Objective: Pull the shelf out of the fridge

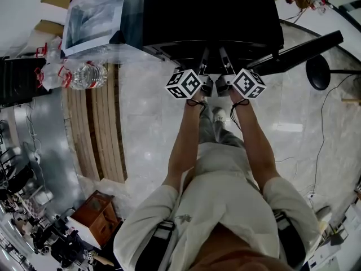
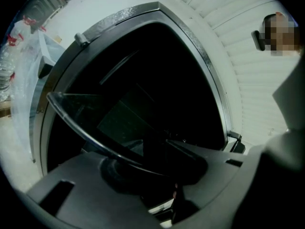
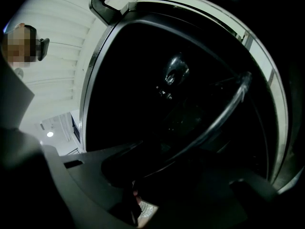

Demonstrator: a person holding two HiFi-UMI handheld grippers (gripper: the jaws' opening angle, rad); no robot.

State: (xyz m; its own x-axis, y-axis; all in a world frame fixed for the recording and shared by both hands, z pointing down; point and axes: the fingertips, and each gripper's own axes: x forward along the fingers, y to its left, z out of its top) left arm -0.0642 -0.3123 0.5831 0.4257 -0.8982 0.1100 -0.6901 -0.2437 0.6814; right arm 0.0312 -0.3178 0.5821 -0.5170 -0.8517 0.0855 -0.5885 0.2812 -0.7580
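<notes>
My head camera looks steeply down from above onto fridge (image 1: pixel 211 16) top; my two gripper cameras ride close, face into its dark interior, both catch same clear shelf (image 2: pixel 114 123) edge

One fridge (image 1: pixel 211 13), one glass shelf (image 2: pixel 119 123), two grippers (left gripper (image 1: pixel 206 66), right gripper (image 1: pixel 224 66)), one bottle pack (image 1: pixel 73 75) at ten o'clock.

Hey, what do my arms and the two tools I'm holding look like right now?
The left tool and right tool have dark grey, matte plastic bodies. Each carries a white cube printed with black square markers. Thin black cords loop at both wrists. You wear a pale short-sleeved shirt, so your forearms are uncovered.
</notes>
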